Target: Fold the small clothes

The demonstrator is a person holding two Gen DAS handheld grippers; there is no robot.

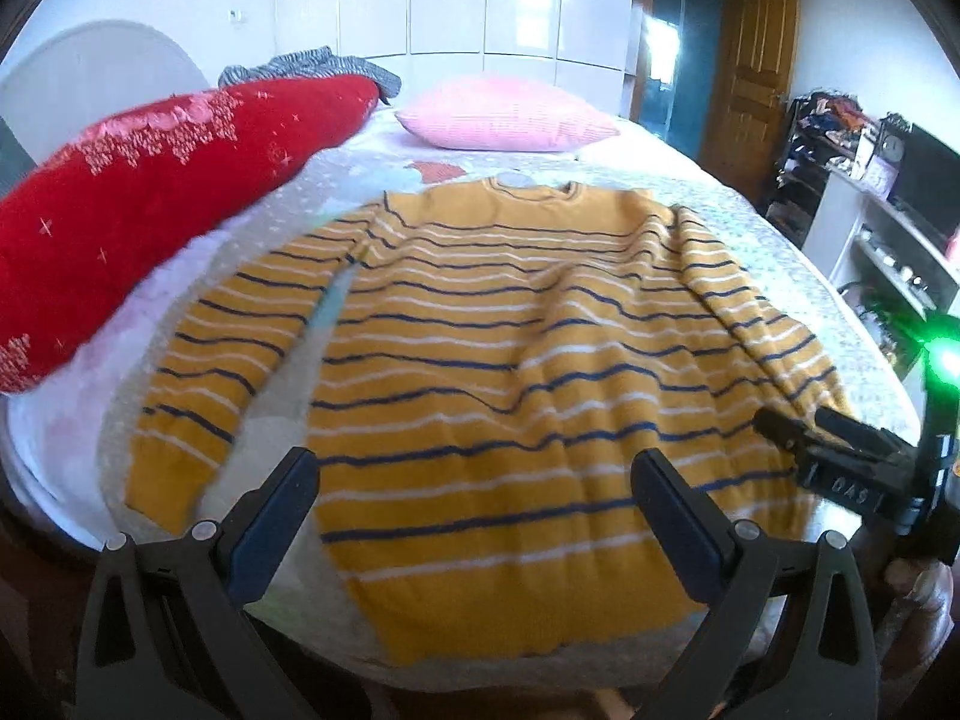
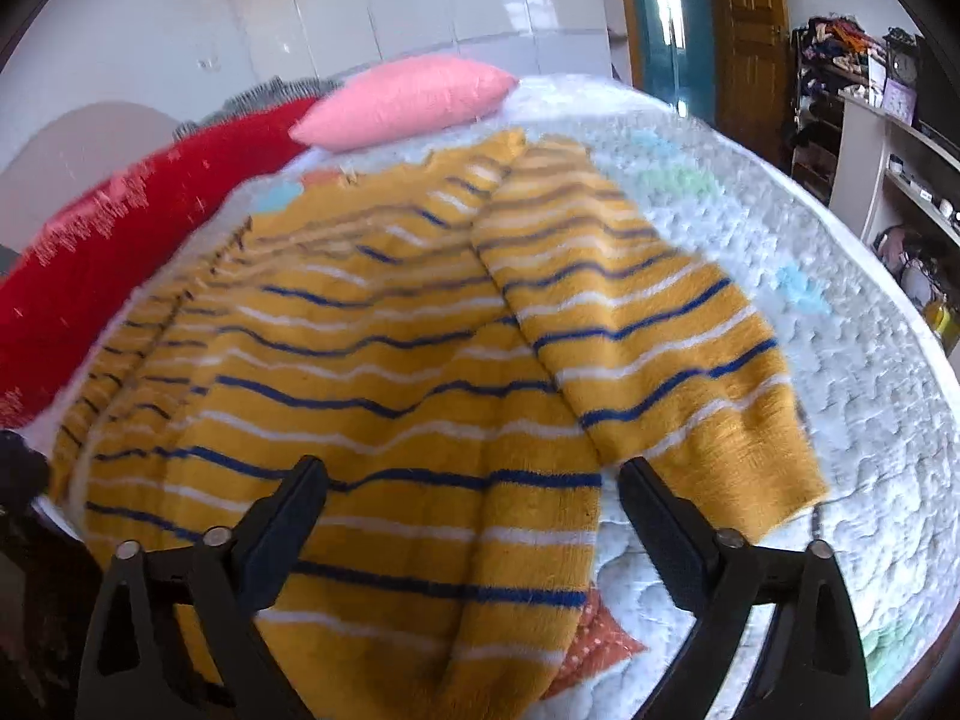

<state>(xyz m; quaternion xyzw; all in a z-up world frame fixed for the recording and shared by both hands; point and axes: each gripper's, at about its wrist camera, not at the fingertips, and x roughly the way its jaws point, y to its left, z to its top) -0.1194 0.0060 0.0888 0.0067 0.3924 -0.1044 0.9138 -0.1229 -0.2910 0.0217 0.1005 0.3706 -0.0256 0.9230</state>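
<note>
left wrist view: a red cushion (image 1: 150,192) lies at the left of the bed (image 1: 750,240), then the striped yellow sweater (image 1: 480,372) spread flat, my left tool (image 1: 474,495) held wide apart above its hem. right wrist view: my right tool (image 2: 474,510) gapes empty over the sweater's hem beside its sleeve (image 2: 648,348).

Grey garment (image 1: 312,63) behind red cushion (image 1: 150,192)
</note>
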